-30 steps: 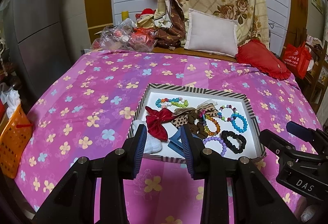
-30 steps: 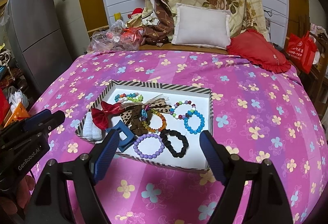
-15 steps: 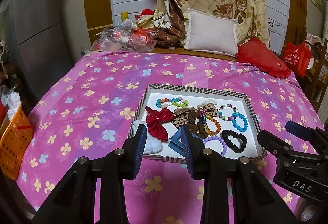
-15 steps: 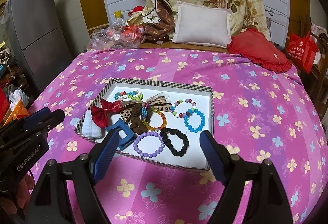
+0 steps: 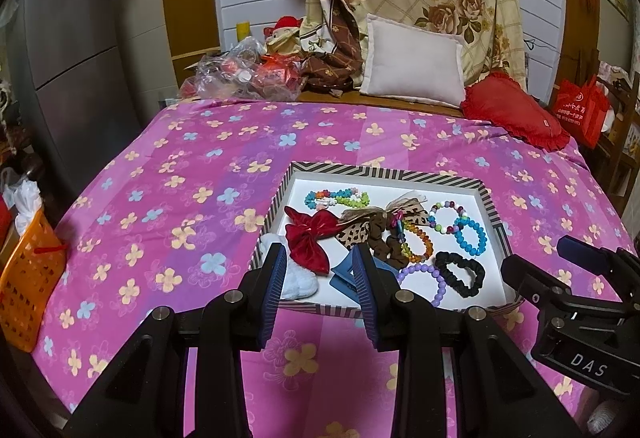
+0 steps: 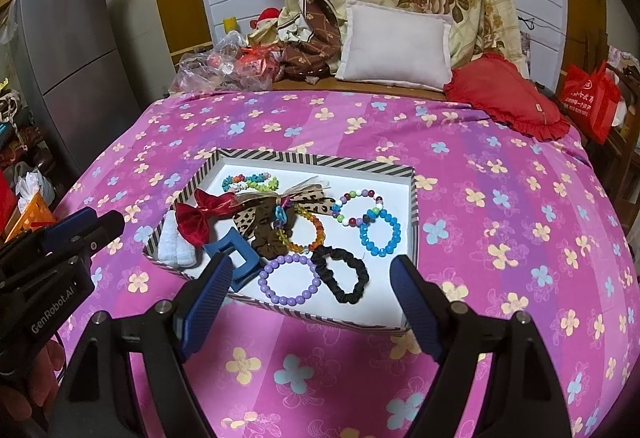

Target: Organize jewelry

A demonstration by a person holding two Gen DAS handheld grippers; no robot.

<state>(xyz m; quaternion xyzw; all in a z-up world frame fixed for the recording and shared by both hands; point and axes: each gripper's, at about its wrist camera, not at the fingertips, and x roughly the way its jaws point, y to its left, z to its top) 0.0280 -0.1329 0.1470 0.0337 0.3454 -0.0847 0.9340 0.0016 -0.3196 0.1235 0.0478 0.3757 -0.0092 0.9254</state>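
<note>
A striped-rim tray (image 5: 384,173) (image 6: 320,159) with a white floor lies on the pink flowered bedspread. In it are a red bow (image 5: 312,234) (image 6: 196,215), a leopard-print bow (image 5: 356,230), a blue claw clip (image 5: 340,274) (image 6: 236,252), a purple bead bracelet (image 5: 416,269) (image 6: 262,280), a black scrunchie (image 5: 476,270) (image 6: 360,274), a blue bead bracelet (image 6: 362,234), a white fluffy piece (image 5: 296,282) and more bead bracelets. My left gripper (image 5: 320,274) hovers over the tray's near left edge, partly open and holding nothing. Over the near right edge my right gripper (image 6: 312,270) stands wide open, also without anything in it.
At the head of the bed are a white pillow (image 5: 412,65), a red cushion (image 5: 516,113) and a crinkled plastic bag (image 5: 240,73). An orange basket (image 5: 28,278) and a grey fridge (image 5: 68,69) stand left of the bed; a red bag (image 5: 580,109) stands at the right.
</note>
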